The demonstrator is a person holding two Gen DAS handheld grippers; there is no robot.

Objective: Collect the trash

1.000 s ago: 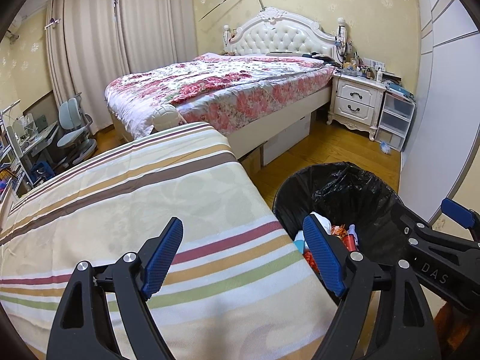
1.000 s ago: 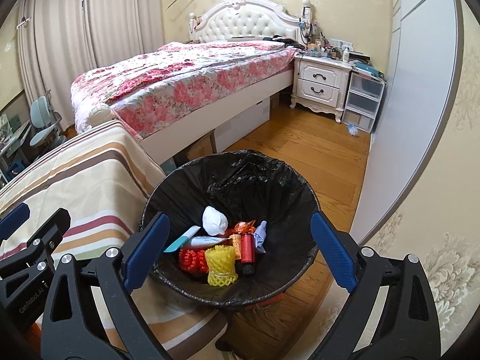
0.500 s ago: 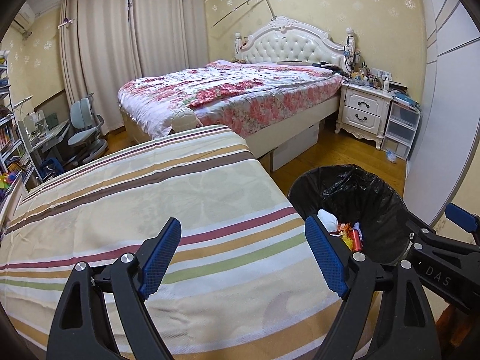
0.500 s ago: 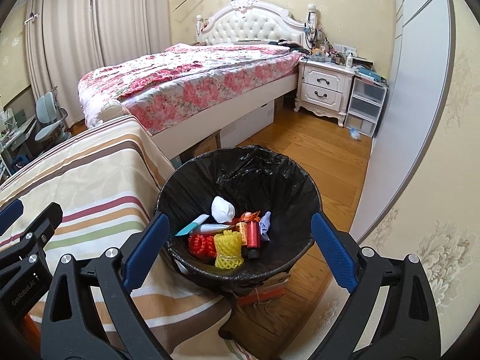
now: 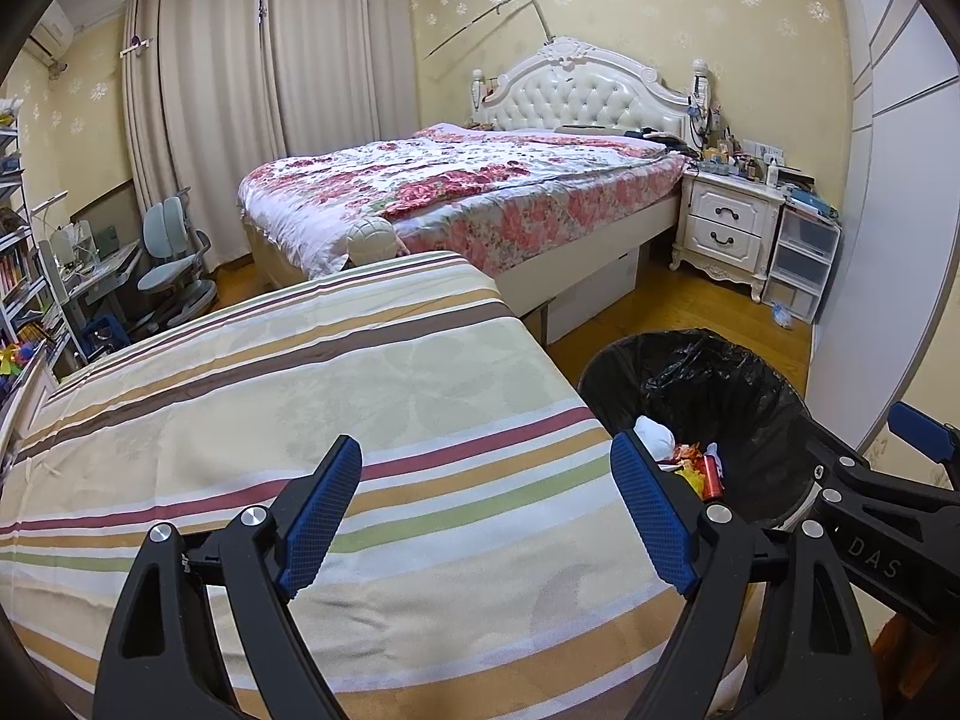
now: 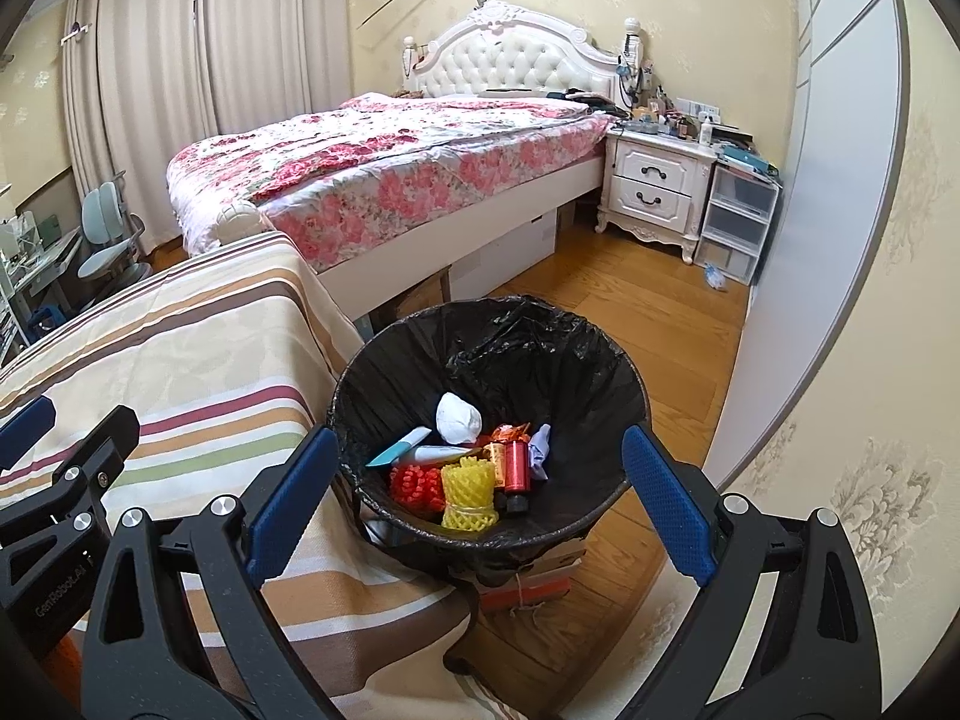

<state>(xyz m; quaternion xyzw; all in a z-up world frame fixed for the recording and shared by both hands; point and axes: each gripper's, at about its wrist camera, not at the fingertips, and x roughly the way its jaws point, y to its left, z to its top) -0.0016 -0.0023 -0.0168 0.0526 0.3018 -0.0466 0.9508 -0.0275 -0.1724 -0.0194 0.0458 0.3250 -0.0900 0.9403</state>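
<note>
A black-lined trash bin (image 6: pixel 600 360) stands on the wood floor beside the striped table; it also shows in the left wrist view (image 5: pixel 756 402). Inside lie a white wad (image 6: pixel 457 417), a yellow foam net (image 6: pixel 469 492), a red foam net (image 6: pixel 411 483), a red can (image 6: pixel 517 467) and a blue-tipped tube (image 6: pixel 399 447). My right gripper (image 6: pixel 474 510) is open and empty, above the bin's near rim. My left gripper (image 5: pixel 486 510) is open and empty above the striped tablecloth (image 5: pixel 300 396); the right gripper's side shows at its right (image 5: pixel 888 528).
A bed with a floral cover (image 5: pixel 468 192) stands behind the table. A white nightstand (image 6: pixel 657 192) and plastic drawers (image 6: pixel 741 216) stand by the wall. A desk chair (image 5: pixel 171 258) and shelves are at the far left. A small box (image 6: pixel 528 582) sits under the bin.
Both grippers have pulled back and risen; the bin looks smaller and farther in both views. More of the striped tablecloth shows. Both grippers stay open and empty.
</note>
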